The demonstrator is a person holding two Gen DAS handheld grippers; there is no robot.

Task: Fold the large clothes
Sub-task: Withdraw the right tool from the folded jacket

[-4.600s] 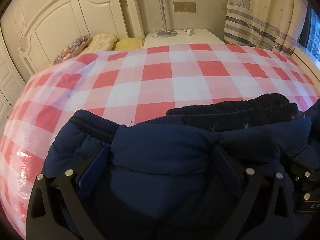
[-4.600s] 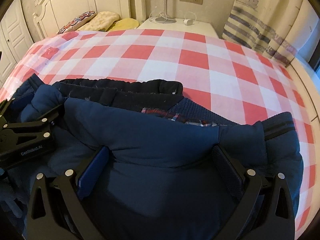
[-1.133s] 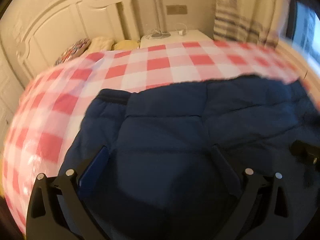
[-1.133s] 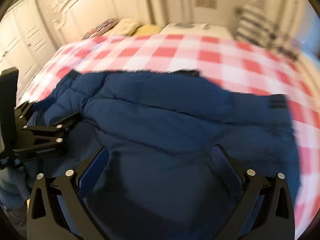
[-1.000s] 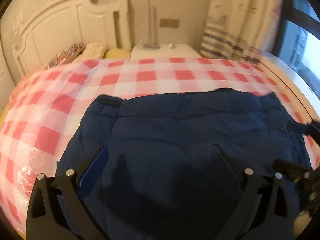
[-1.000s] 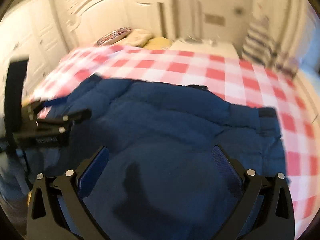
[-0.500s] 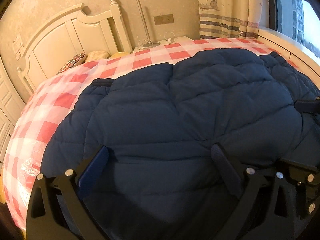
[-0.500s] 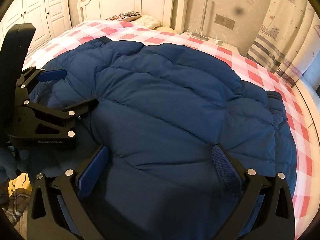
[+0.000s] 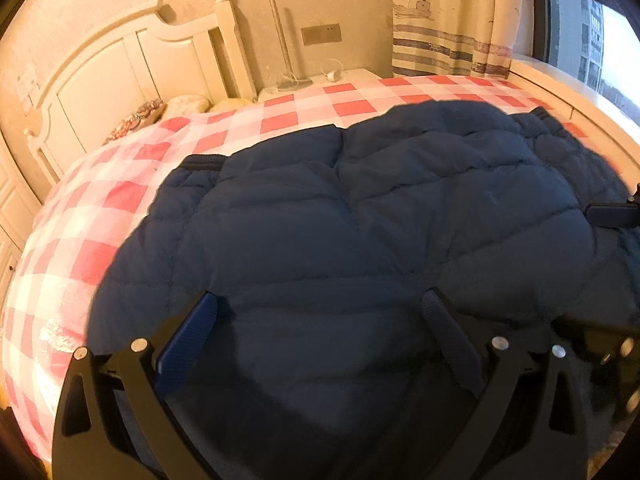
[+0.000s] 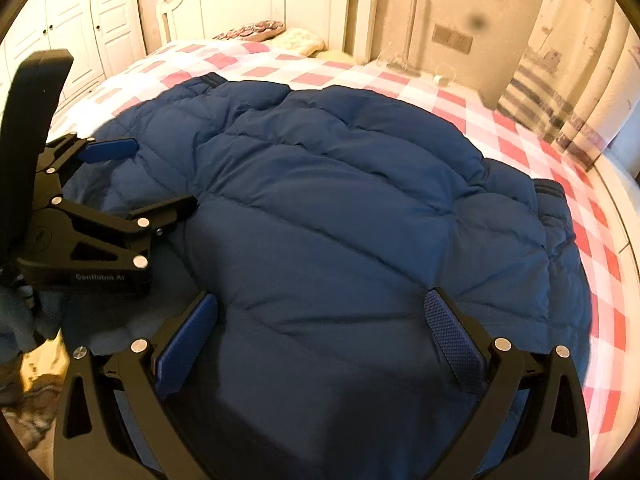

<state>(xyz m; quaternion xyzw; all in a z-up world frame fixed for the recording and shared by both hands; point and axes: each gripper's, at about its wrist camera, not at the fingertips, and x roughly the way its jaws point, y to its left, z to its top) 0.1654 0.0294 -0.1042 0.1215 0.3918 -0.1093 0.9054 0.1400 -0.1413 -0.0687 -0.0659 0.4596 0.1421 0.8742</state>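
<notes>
A large navy quilted puffer jacket (image 9: 360, 220) lies spread flat, back up, on the red-and-white checked bed (image 9: 120, 196). It also fills the right wrist view (image 10: 340, 200). My left gripper (image 9: 318, 320) is open over the jacket's near hem on the left side, with nothing between its blue pads. It also shows in the right wrist view (image 10: 156, 176). My right gripper (image 10: 320, 316) is open over the near hem on the right side. One of its fingers (image 9: 612, 214) shows at the right edge of the left wrist view.
A white headboard (image 9: 132, 64) and pillows (image 9: 160, 108) stand at the far end of the bed. A white nightstand with a lamp pole and cables (image 9: 320, 78) is beside it. A striped curtain (image 9: 452, 20) and window (image 9: 580, 40) are at the right. White wardrobe doors (image 10: 80, 12) stand at the left.
The jacket was bunched in both shut grippers; it has since been flung open and now lies flat. Both grippers have let go and stand open. In the last half second little moved.
</notes>
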